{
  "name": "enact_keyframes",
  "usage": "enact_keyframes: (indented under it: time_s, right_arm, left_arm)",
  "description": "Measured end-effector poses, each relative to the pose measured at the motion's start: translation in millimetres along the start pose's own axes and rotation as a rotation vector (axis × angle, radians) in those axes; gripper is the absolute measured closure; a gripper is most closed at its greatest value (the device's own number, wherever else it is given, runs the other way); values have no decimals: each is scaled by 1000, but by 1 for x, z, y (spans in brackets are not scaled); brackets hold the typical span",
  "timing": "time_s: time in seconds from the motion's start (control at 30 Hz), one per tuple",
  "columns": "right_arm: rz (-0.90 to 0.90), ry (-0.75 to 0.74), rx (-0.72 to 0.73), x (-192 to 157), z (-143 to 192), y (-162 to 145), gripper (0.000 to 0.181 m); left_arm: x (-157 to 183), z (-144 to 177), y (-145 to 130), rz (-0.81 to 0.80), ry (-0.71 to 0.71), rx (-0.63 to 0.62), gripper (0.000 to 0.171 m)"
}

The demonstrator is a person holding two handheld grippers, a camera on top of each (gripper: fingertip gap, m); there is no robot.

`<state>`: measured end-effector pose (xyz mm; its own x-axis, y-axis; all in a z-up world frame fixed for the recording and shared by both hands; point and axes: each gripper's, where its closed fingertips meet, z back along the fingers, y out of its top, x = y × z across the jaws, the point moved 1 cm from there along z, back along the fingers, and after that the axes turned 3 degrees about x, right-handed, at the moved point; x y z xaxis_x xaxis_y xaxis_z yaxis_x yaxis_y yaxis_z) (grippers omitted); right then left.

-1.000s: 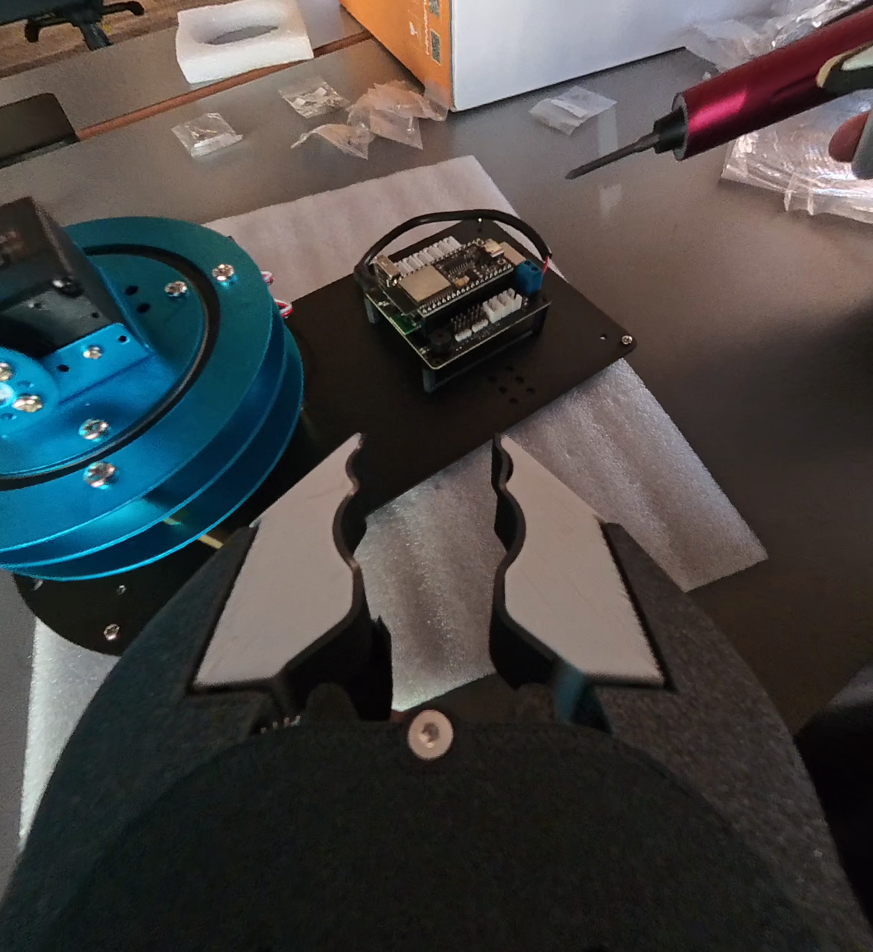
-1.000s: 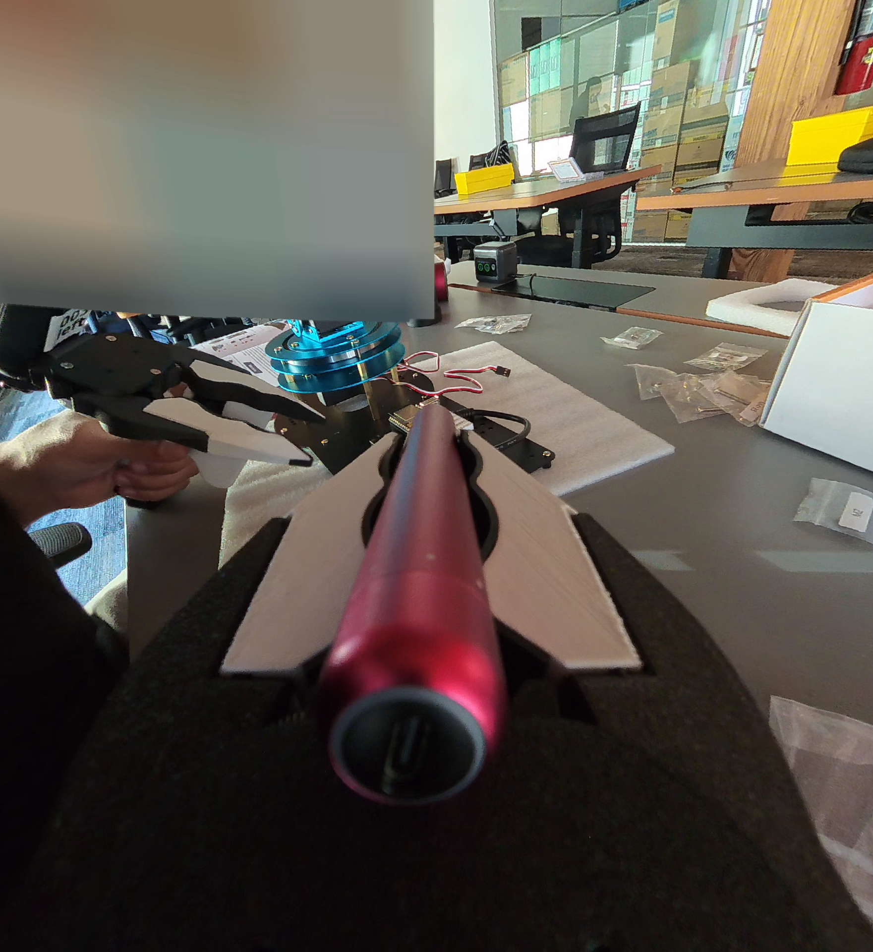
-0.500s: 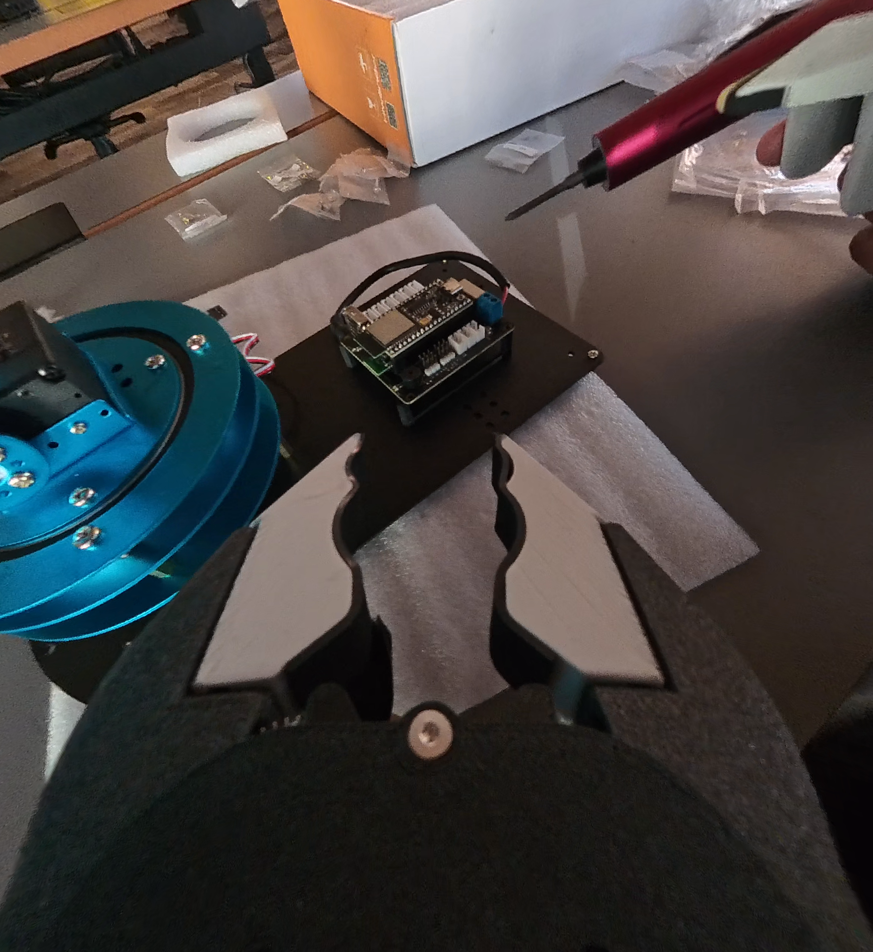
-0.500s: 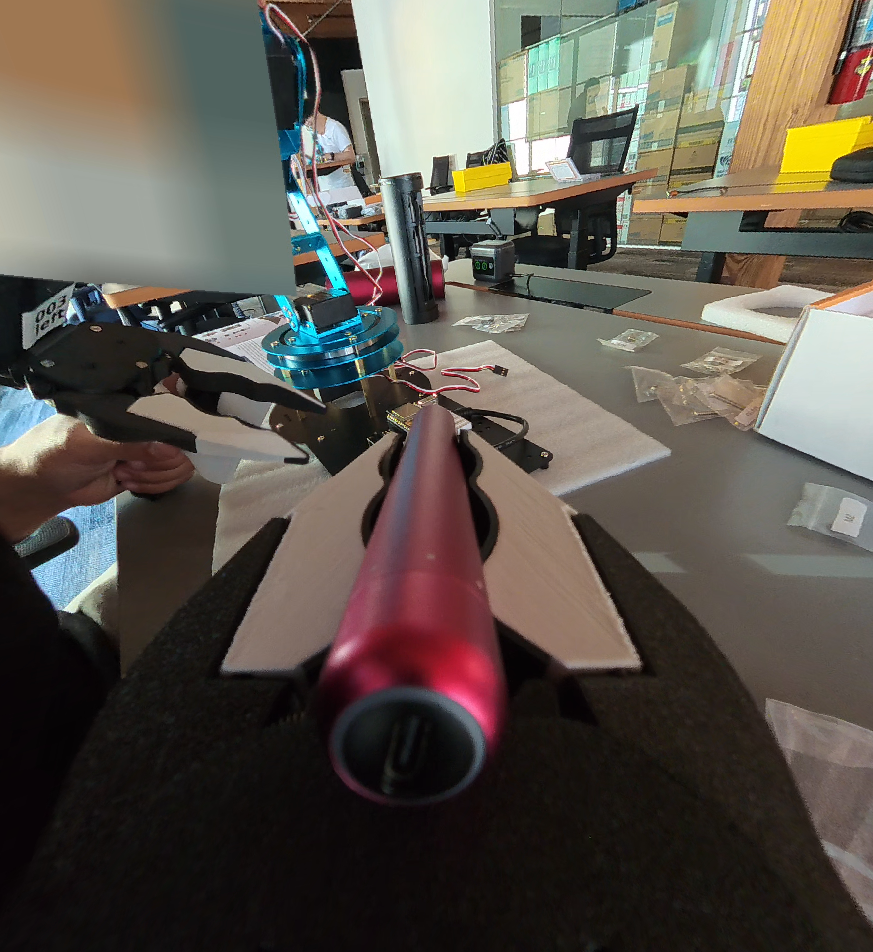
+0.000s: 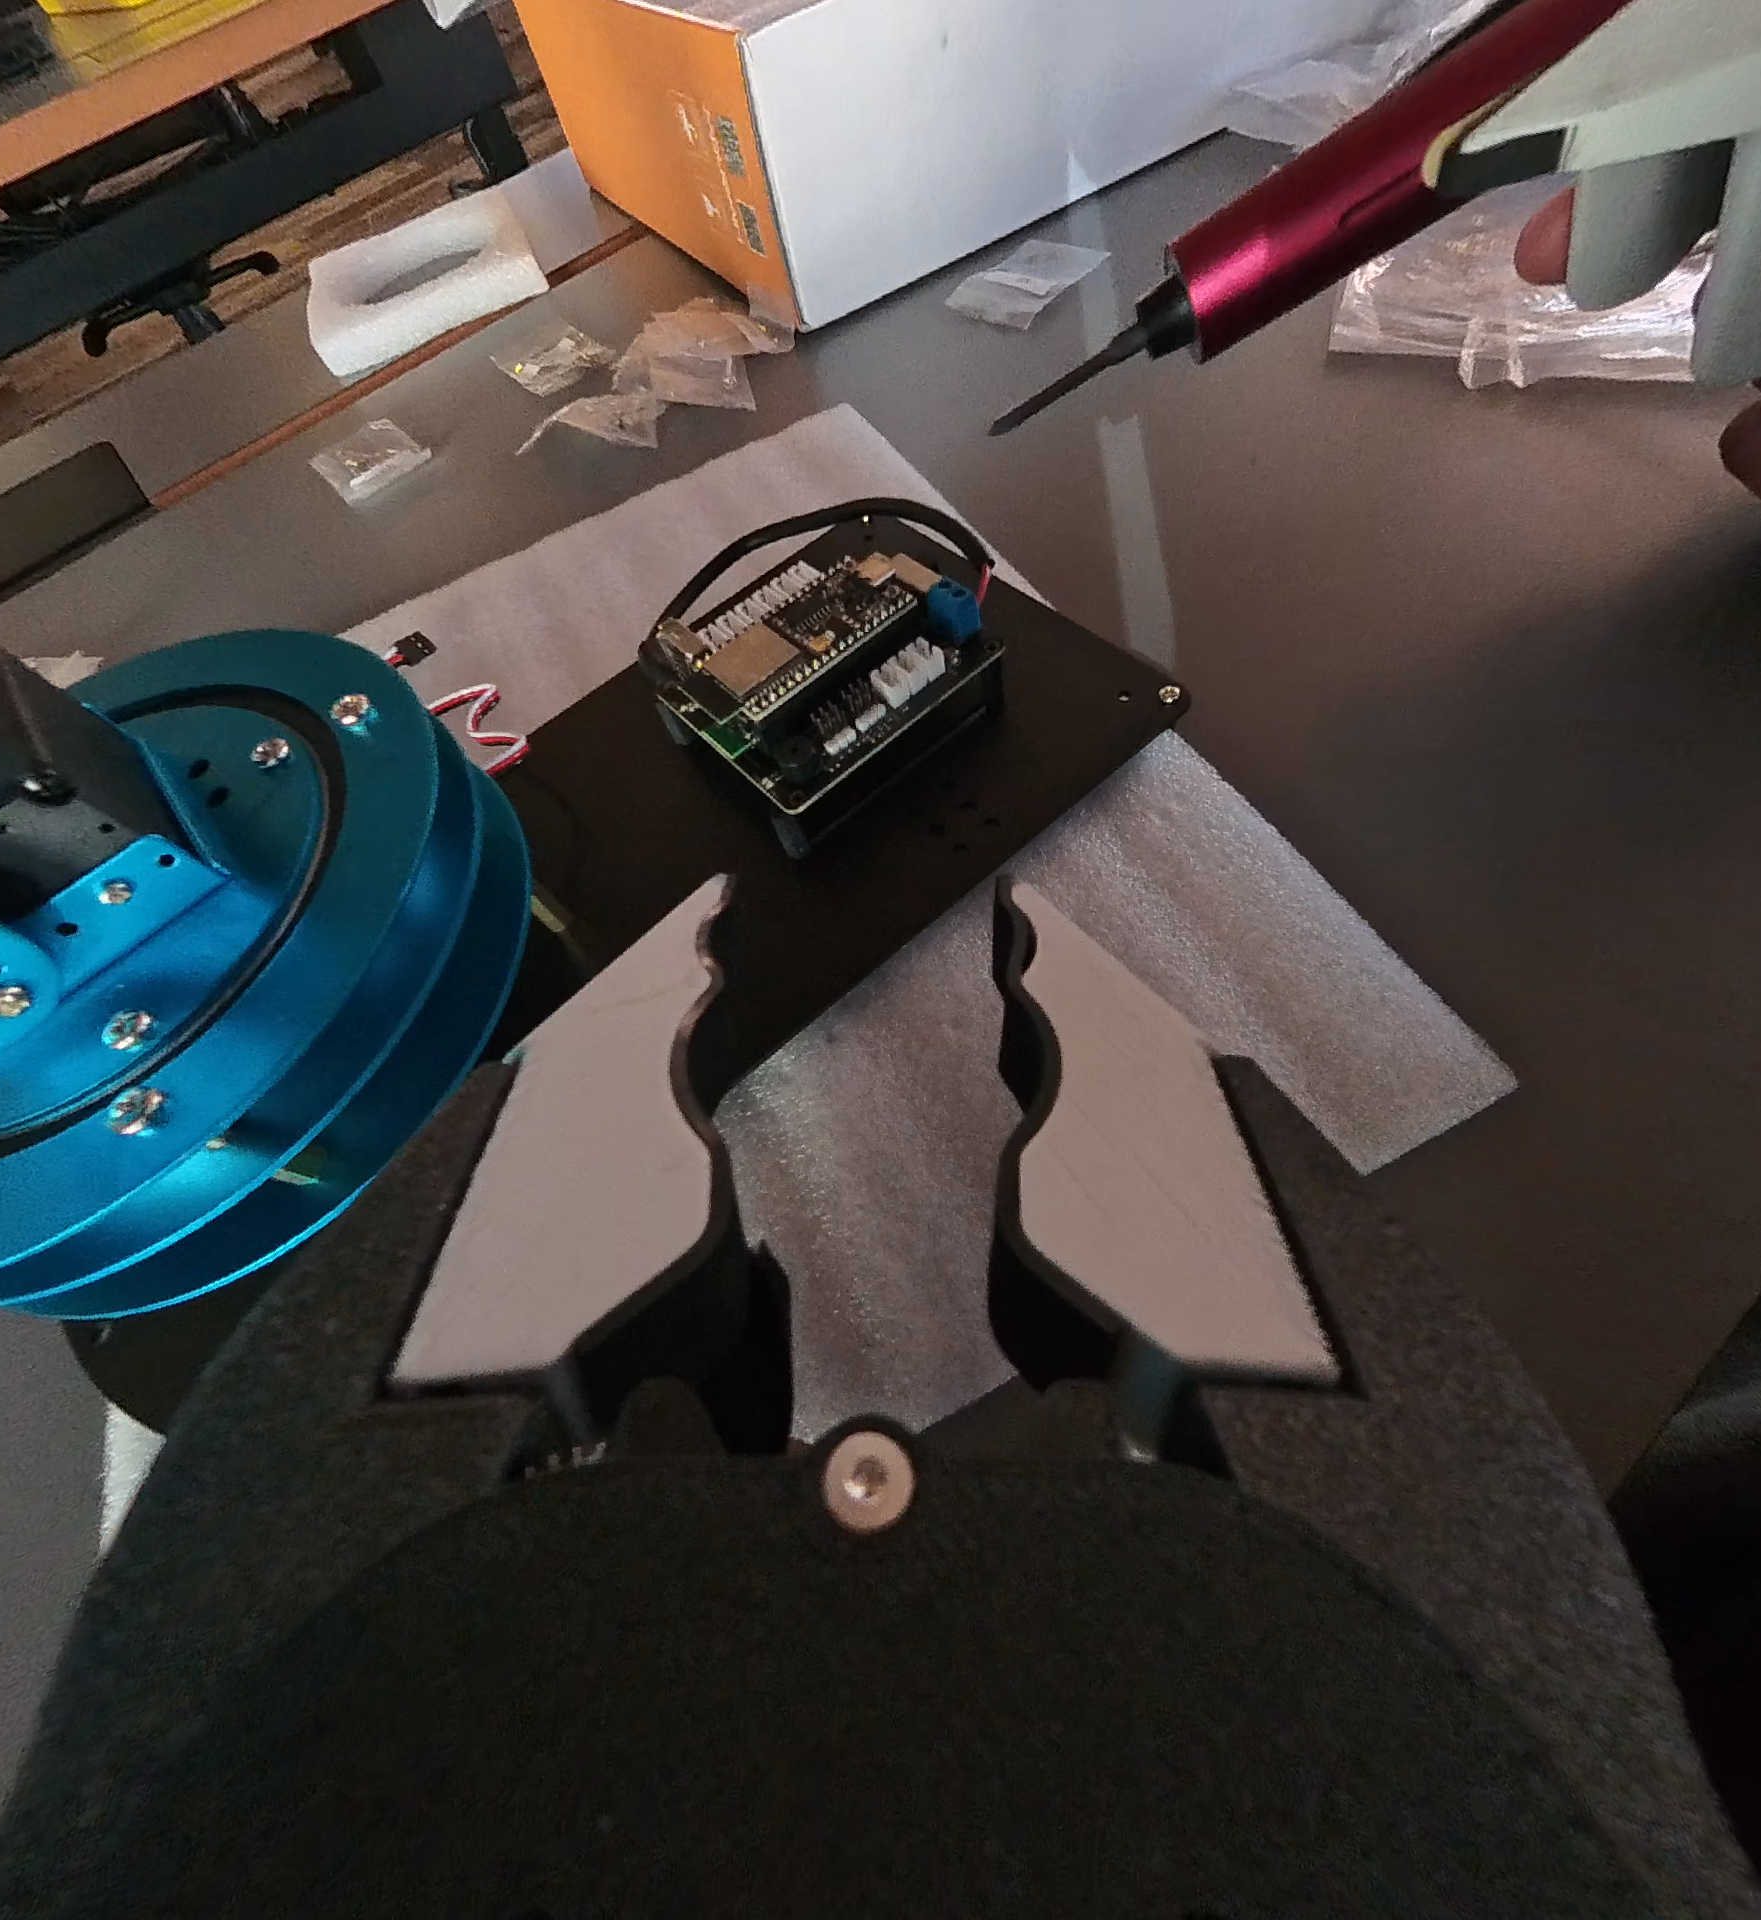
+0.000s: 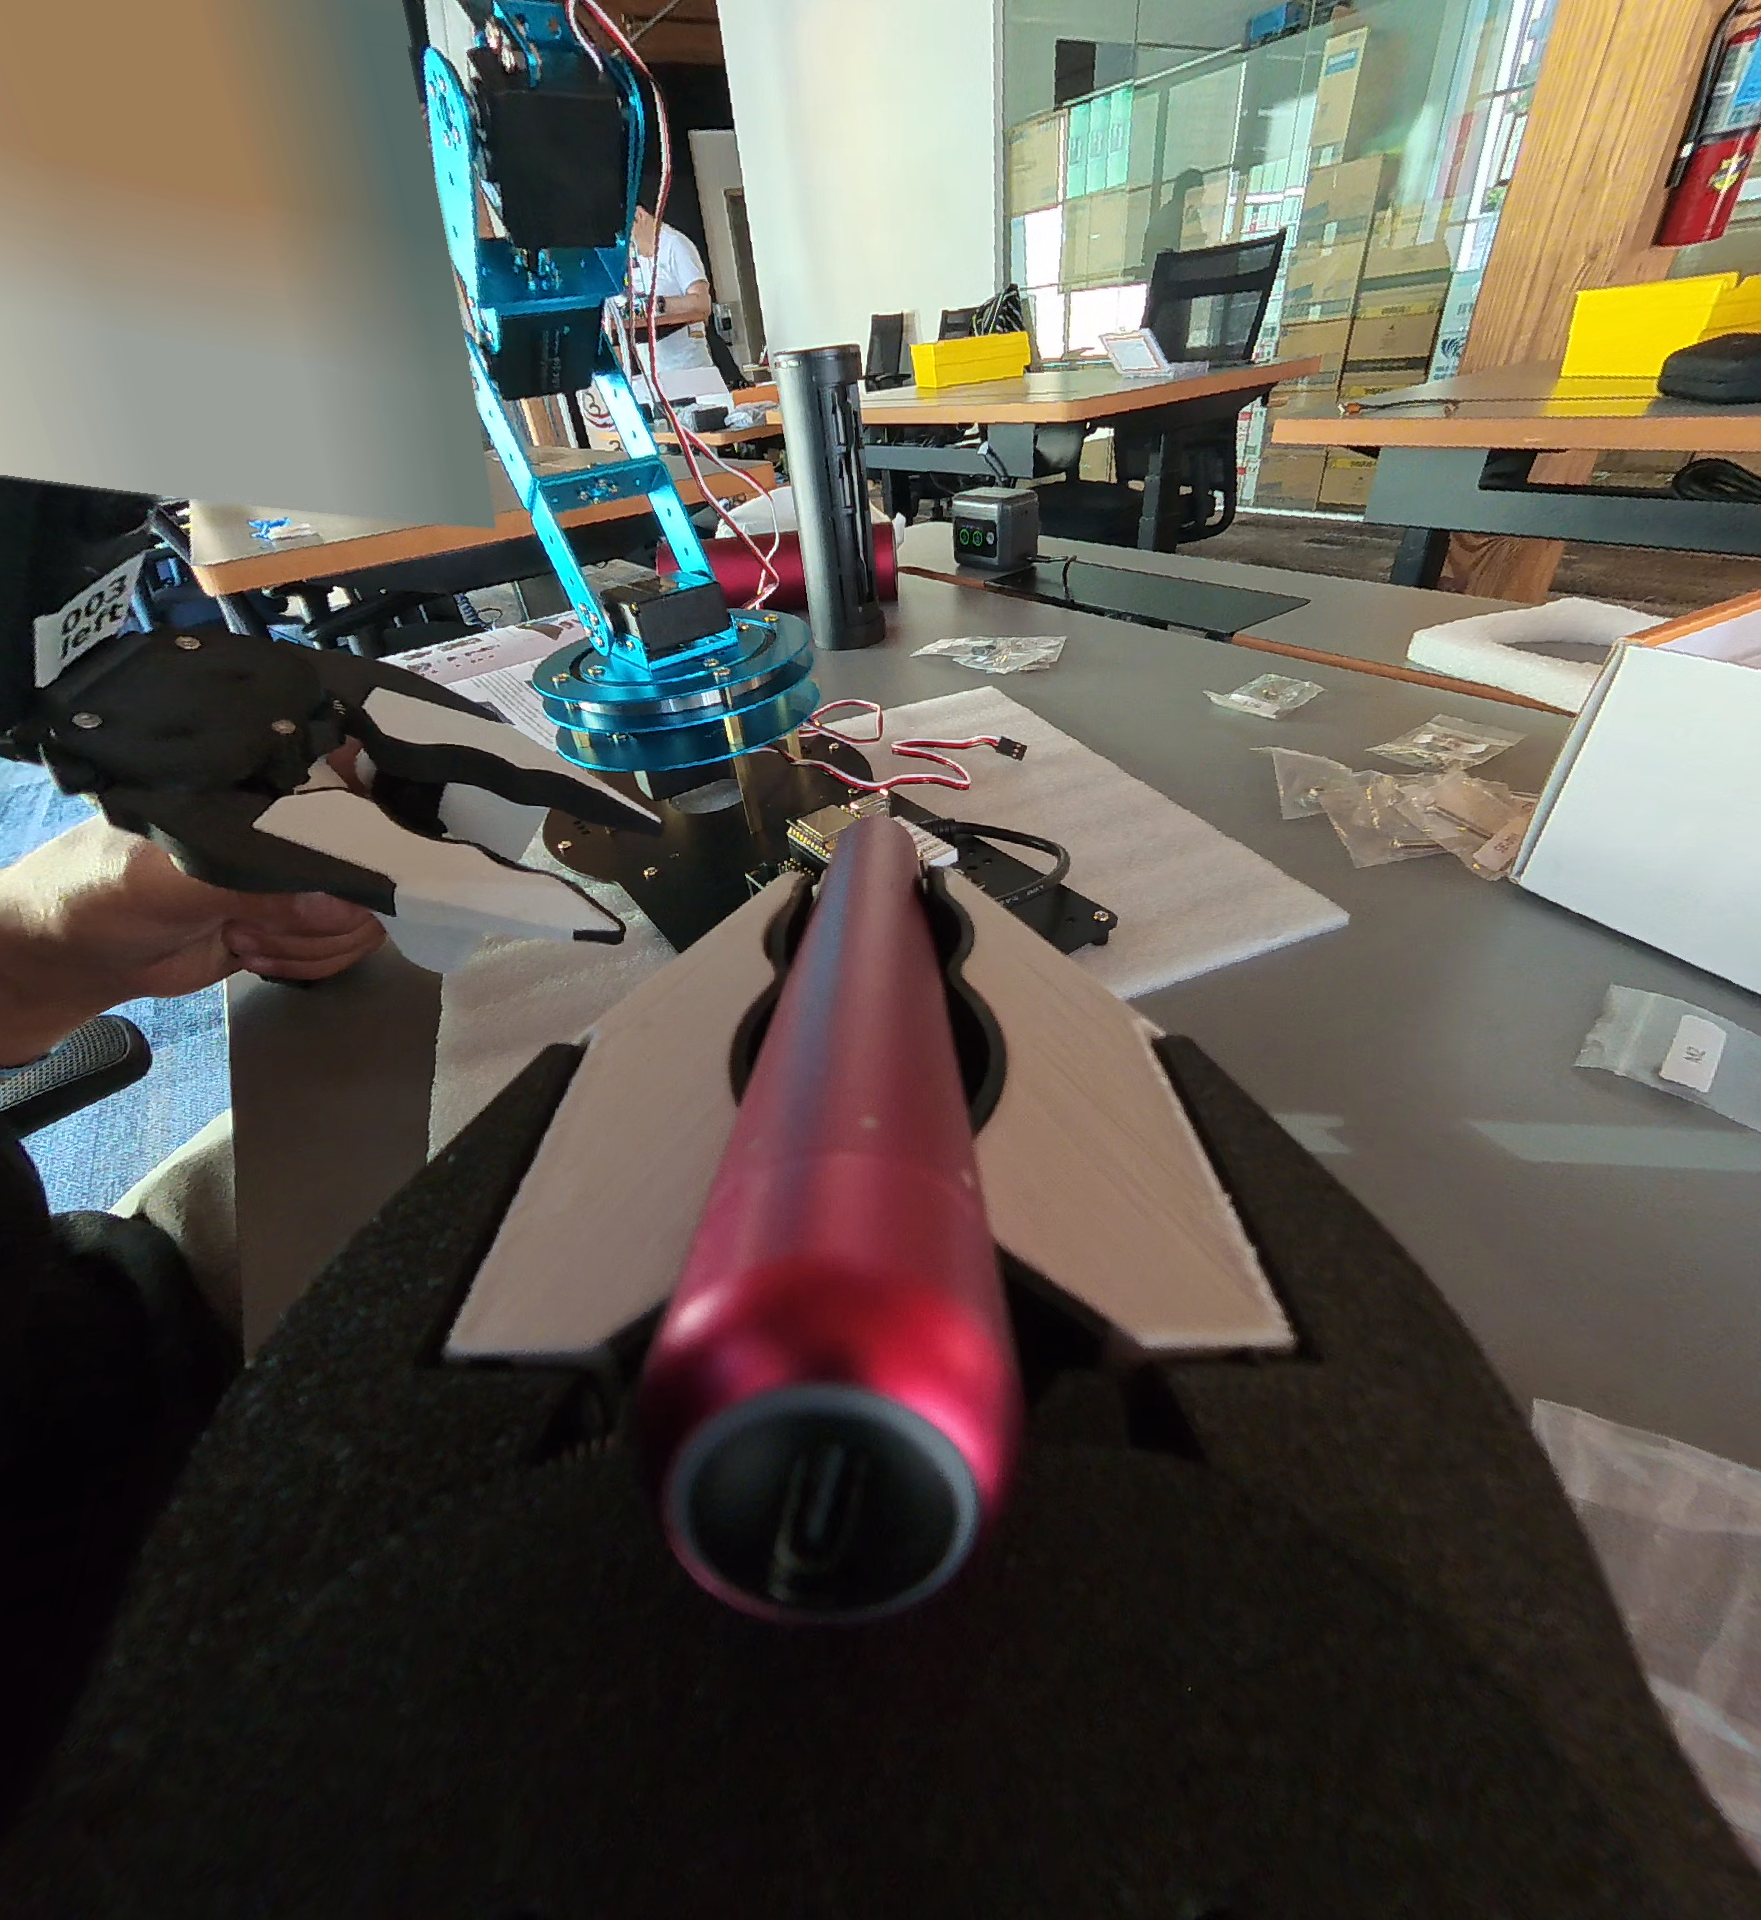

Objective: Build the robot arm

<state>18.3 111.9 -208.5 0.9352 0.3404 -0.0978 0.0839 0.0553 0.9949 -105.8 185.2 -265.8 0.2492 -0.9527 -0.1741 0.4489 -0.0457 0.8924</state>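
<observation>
Left gripper [image 5: 860, 914]: fingers spread wide, nothing between them. It hovers over the near edge of the black base plate [image 5: 855, 894], with white foam sheet [image 5: 1219, 935] showing through the gap. Its left finger is just beside the blue turntable discs [image 5: 263, 935] of a small robot arm kit; no contact can be made out.

Right gripper [image 6: 860, 894]: fingers closed around the barrel of a red electric screwdriver [image 6: 845, 1195], which lies along the finger axis with its butt end toward the camera. From the left wrist view the driver's dark bit [image 5: 1073, 369] points down and left, in the air above bare bench [image 5: 1478, 675] — apart from the base plate and from the controller board [image 5: 824, 675].

Farther on: the controller board sits on the right part of the base plate, with a black cable looped behind it. The blue servo arm [image 6: 564, 364] rises from the turntable at the plate's left. Red-and-white servo leads [image 6: 917, 748] trail across the foam.

Far side of the bench: small clear parts bags [image 5: 647, 364], a white foam block [image 5: 419, 281] and an open white and orange carton [image 5: 907, 135].

Neither tool is engaged with a fastener. A corner screw [image 5: 1167, 693] shows at the plate's right edge.
</observation>
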Motion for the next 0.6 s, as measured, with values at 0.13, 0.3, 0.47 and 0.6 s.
enact_keyframes:
  time_s: [0.13,0.3,0.47,0.6]
  right_arm:
    - [2,3,-1,-1,0,0,161]
    - [1,7,-6,-1,0,-1,161]
    - [-11,11,-4,-1,0,-1,161]
    - [-47,59,2,-6,-1,0,161]
  left_arm:
    - [1,1,1,-3,1,5,124]
    - [4,2,2,-18,4,5,124]
    - [5,2,3,-16,5,5,124]
    - [5,1,7,-32,-19,11,124]
